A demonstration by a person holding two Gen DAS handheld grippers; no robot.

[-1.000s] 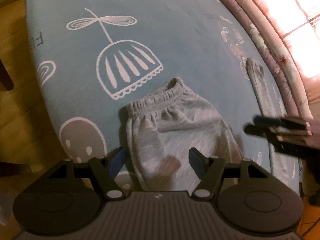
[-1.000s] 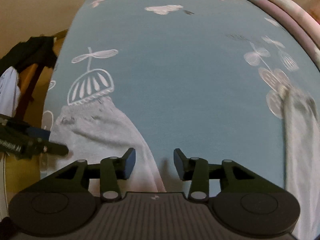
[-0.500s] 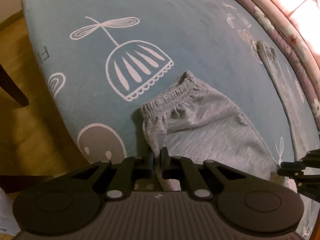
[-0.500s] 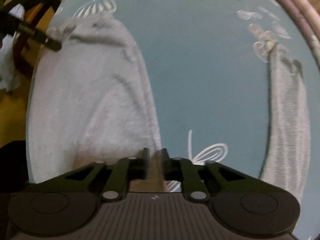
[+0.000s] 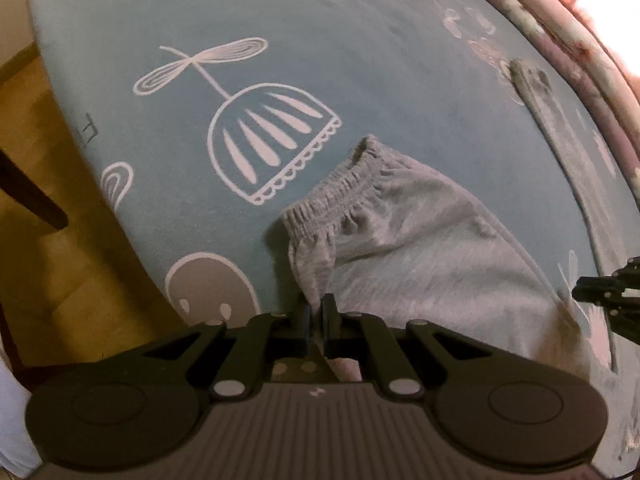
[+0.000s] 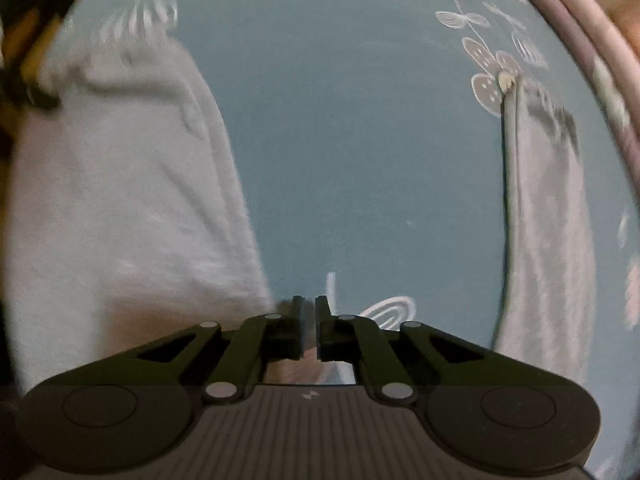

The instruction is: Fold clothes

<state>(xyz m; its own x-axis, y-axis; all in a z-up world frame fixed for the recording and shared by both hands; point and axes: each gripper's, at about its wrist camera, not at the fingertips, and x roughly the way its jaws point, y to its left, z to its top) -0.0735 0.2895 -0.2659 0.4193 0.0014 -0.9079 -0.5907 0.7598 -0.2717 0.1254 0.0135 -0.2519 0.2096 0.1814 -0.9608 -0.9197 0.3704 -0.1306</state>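
Grey sweatpants [image 5: 408, 240] lie on a light blue bed sheet [image 5: 280, 40] printed with white drawings. The elastic waistband [image 5: 340, 192] points away from the camera. My left gripper [image 5: 316, 322] is shut on the near left edge of the pants, just below the waistband. In the right wrist view the wide part of the pants [image 6: 120, 200] fills the left side and one long leg [image 6: 548, 220] runs up the right. There my right gripper [image 6: 307, 330] is shut on the pants' inner edge near the crotch. The right gripper's tip [image 5: 600, 292] also shows at the left wrist view's right edge.
The bed's left edge drops to a wooden floor [image 5: 60, 260], where a dark furniture leg [image 5: 28, 196] stands. A pink floral quilt roll [image 5: 560, 40] borders the far right side of the sheet. Dark and white items [image 6: 16, 40] sit off the bed's left edge.
Both grippers went from open to shut on the pants' fabric. The left one closed on the edge below the waistband, the right one dropped low and closed at the inner edge.
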